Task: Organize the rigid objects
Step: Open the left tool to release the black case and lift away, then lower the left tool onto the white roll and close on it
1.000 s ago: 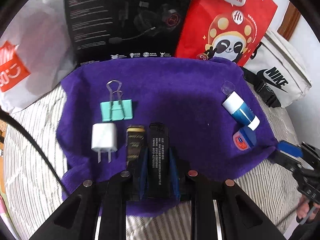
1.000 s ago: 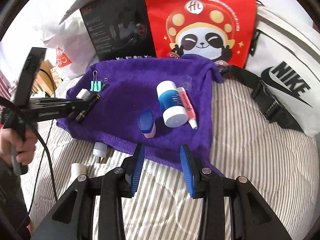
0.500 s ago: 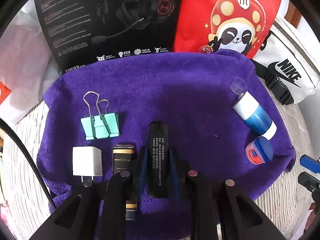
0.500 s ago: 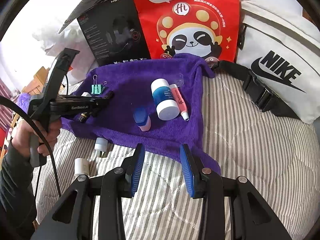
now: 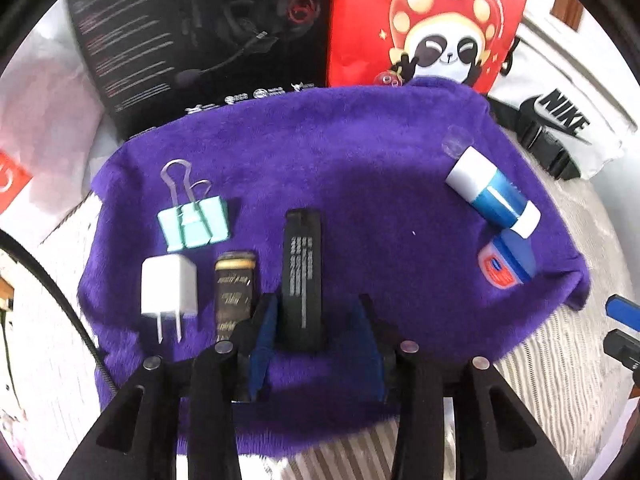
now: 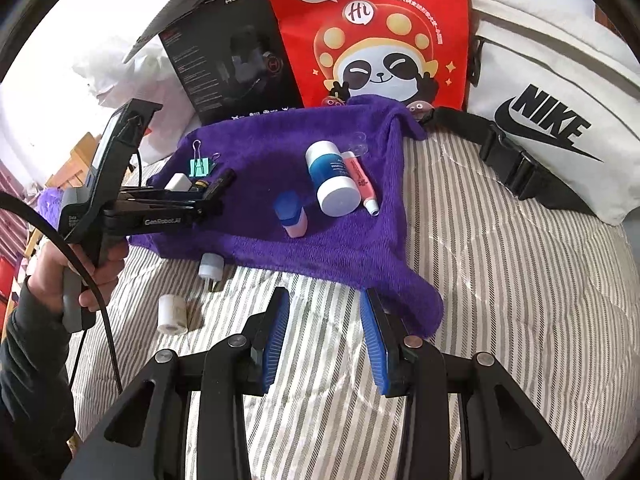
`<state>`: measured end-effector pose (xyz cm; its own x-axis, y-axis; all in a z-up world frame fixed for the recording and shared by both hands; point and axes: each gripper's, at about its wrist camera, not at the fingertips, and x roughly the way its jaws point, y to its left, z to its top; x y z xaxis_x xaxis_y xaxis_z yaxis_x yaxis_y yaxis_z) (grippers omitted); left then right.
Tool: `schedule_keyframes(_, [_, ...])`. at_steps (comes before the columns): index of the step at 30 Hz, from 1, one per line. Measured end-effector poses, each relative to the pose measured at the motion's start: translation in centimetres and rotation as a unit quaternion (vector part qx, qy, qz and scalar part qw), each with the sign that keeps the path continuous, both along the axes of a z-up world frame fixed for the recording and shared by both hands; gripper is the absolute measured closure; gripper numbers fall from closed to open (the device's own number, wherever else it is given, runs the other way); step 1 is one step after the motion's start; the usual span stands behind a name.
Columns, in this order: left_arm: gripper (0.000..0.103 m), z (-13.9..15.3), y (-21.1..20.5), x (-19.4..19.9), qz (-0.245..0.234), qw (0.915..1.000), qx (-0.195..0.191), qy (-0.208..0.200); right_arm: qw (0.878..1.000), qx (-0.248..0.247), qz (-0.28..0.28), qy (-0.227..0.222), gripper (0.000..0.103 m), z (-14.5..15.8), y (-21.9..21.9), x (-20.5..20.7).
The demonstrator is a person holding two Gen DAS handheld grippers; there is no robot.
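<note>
A purple towel (image 5: pixel 360 152) lies on the striped bed. On it, in the left wrist view, are a teal binder clip (image 5: pixel 194 222), a white plug adapter (image 5: pixel 169 288), a black-and-gold tube (image 5: pixel 234 292) and a black flat stick (image 5: pixel 303 276). My left gripper (image 5: pixel 316 320) is open, with the black stick lying between its fingers, apart from the right pad. At the right lie a blue-and-white bottle (image 5: pixel 492 192) and a blue-capped jar (image 5: pixel 506 262). My right gripper (image 6: pixel 324 336) is open and empty over the bed, short of the towel's (image 6: pixel 320 240) near edge.
A black headset box (image 5: pixel 200 40), a red panda bag (image 5: pixel 432 20) and a white Nike bag (image 6: pixel 552 112) stand behind the towel. A pink tube (image 6: pixel 360 180) lies by the bottle (image 6: pixel 334 184). Two small white items (image 6: pixel 211 266) (image 6: pixel 173 314) lie on the bed left of my right gripper.
My left gripper has opened and let go of the black stick, which now lies on the towel beside the black-and-gold tube. The right gripper stayed open and shifted only slightly.
</note>
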<state>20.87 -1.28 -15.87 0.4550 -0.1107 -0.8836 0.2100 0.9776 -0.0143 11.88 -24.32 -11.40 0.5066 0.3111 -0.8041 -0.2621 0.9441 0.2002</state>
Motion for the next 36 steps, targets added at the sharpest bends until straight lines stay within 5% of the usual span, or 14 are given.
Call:
schedule_keyframes(8, [0.065, 3.7, -0.2, -7.1, -0.048, 0.9978, -0.023, -0.039, 1.0, -0.001, -0.009, -0.016, 0.066, 1.1, -0.8, -2.3])
schedule_keyframes(16, [0.065, 1.7, -1.9, -11.8, -0.109, 0.9935, -0.004, -0.031, 0.999, -0.006, -0.025, -0.021, 0.066, 1.4, -1.6, -4.4])
schedule_keyframes(23, [0.057, 0.8, -2.7, -12.3, -0.15, 0.9884, -0.002, -0.019, 0.999, -0.01, -0.026, -0.022, 0.066, 1.3, -1.7, -5.5])
schedule_keyframes(36, [0.058, -1.2, -3.9, -12.9, -0.172, 0.9849, 0.023, 0.004, 1.0, -0.014, -0.026, -0.009, 0.066, 0.2, -2.0, -5.2])
